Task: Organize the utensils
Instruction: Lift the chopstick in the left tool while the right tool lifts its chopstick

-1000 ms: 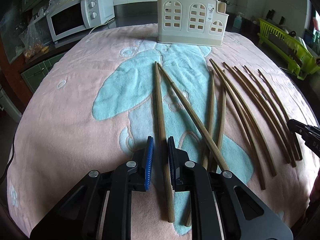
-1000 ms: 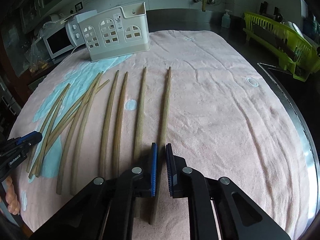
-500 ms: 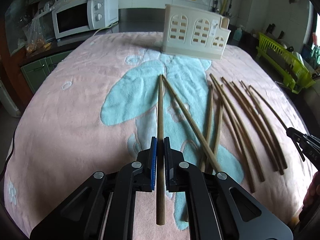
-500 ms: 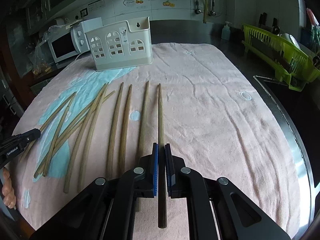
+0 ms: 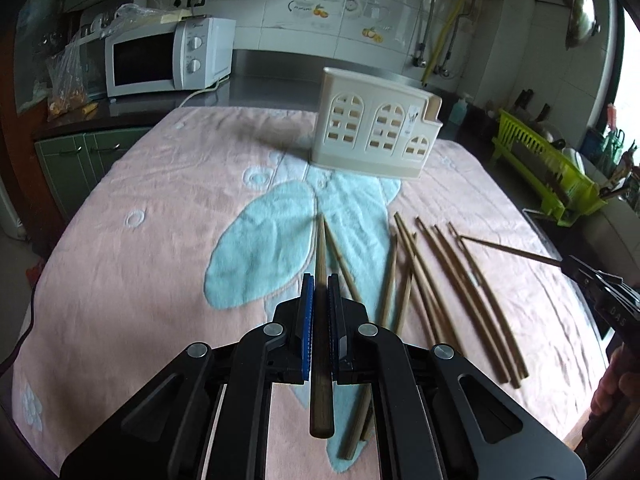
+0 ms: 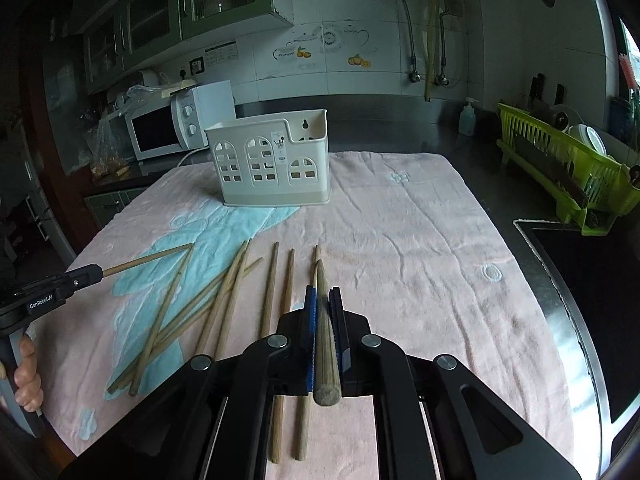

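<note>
Both chopsticks we grip have lifted off the pink towel [image 5: 140, 264] since a second ago. Our left claw [image 5: 321, 304] is clamped tight on one chopstick [image 5: 320, 360], which points toward 12 o'clock. Our right claw [image 6: 323, 312] pinches another chopstick [image 6: 325, 344] the same way, clear of the cloth. Loose chopsticks [image 5: 452, 292] lie fanned on the towel at 2 o'clock of the left claw, and more of them [image 6: 224, 304] at 10 o'clock of the right. Farther out, the cream utensil holder [image 6: 272, 164] stands upright on the towel-covered tabletop at 12 o'clock.
</note>
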A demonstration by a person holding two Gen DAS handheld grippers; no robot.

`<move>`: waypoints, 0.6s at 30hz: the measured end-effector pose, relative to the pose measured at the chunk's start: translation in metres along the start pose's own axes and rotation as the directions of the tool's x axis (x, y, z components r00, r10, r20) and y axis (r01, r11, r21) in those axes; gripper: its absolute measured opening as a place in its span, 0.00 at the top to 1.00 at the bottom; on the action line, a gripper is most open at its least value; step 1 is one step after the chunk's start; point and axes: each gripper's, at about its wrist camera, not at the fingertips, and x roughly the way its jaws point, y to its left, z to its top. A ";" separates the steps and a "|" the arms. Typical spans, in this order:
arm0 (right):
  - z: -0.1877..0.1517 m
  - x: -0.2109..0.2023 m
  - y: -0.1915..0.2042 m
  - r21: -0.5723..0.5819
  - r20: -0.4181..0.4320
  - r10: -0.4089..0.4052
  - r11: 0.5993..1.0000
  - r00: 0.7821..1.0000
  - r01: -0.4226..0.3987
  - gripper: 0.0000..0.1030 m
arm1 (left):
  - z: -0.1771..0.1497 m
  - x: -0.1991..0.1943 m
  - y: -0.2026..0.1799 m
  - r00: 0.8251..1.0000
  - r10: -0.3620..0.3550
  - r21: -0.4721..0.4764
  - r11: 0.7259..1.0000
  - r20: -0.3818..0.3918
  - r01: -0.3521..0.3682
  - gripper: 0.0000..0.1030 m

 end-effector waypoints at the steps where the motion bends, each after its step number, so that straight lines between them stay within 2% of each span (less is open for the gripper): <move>1: 0.004 0.000 -0.001 -0.002 0.003 0.003 1.000 1.000 -0.003 0.94 | 0.003 -0.001 -0.001 1.000 -0.008 0.000 1.000 0.004 0.008 0.95; 7: 0.028 0.001 -0.003 -0.015 0.025 0.027 1.000 0.999 -0.027 0.94 | 0.029 -0.004 -0.005 0.999 -0.038 0.023 0.999 0.032 0.038 0.95; 18: 0.078 -0.006 0.000 -0.092 0.044 0.089 0.992 0.995 -0.084 0.94 | 0.072 -0.006 -0.007 0.997 -0.040 0.060 0.998 0.062 0.036 0.95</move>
